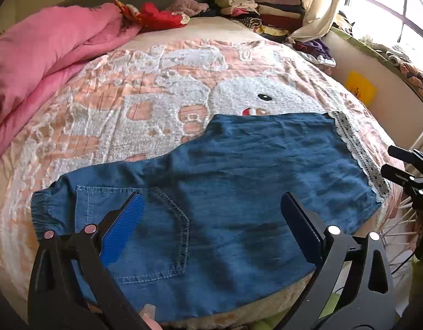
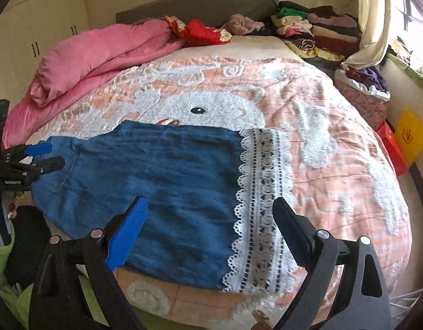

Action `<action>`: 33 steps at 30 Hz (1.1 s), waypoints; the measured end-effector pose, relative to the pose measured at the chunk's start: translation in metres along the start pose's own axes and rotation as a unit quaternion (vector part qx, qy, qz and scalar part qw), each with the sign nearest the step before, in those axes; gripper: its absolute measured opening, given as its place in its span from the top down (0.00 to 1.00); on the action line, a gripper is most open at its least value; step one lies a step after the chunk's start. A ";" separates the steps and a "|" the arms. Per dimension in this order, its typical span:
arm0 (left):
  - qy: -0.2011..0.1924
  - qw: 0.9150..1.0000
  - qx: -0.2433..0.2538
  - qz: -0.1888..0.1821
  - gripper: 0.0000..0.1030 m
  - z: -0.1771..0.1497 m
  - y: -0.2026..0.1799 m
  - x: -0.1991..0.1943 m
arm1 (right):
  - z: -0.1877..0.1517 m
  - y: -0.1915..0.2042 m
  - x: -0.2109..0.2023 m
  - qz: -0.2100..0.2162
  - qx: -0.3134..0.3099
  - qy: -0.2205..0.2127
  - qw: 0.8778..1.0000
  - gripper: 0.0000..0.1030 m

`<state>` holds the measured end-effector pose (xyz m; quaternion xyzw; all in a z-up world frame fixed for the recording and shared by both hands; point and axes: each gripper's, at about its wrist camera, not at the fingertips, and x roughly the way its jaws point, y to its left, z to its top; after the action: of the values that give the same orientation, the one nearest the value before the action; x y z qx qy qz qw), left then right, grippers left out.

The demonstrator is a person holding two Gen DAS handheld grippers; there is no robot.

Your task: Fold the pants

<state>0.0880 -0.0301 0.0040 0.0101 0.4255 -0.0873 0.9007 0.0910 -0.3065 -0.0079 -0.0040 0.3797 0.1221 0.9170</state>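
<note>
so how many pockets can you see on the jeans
1: a stitched patch pocket near the waistband end of the jeans, under the left gripper. Others may be hidden on the underside.

Pants (image 1: 211, 192) lie flat on the bed (image 1: 156, 88), lower centre of frame; quilt (image 1: 46, 55) at upper left; stacked clothes (image 1: 261, 5) at upper right.

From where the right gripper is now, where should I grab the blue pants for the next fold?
Take the lace hem, coming down from the near edge of the bed. The pants lie flat, and that end sits between the open right gripper fingers, with a free corner nearest you.
</note>
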 end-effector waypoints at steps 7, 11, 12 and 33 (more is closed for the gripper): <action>-0.008 1.000 0.018 -0.005 0.09 0.004 -0.018 -0.012 | -0.001 -0.013 -0.022 -0.007 0.011 -0.019 1.000 0.11; -0.010 0.999 0.029 -0.012 0.09 0.008 -0.030 -0.016 | -0.004 -0.019 -0.035 -0.013 0.015 -0.031 0.999 0.11; -0.010 0.999 0.030 -0.013 0.09 0.009 -0.032 -0.017 | -0.004 -0.021 -0.038 -0.016 0.016 -0.034 0.999 0.11; -0.013 0.995 0.092 -0.038 0.09 0.038 -0.089 -0.011 | -0.029 -0.045 -0.052 -0.017 0.048 -0.033 0.998 0.11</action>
<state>0.0958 -0.1194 0.0416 0.0757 0.4035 -0.1608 0.8976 0.0458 -0.3643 0.0034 0.0374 0.3543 0.0879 0.9302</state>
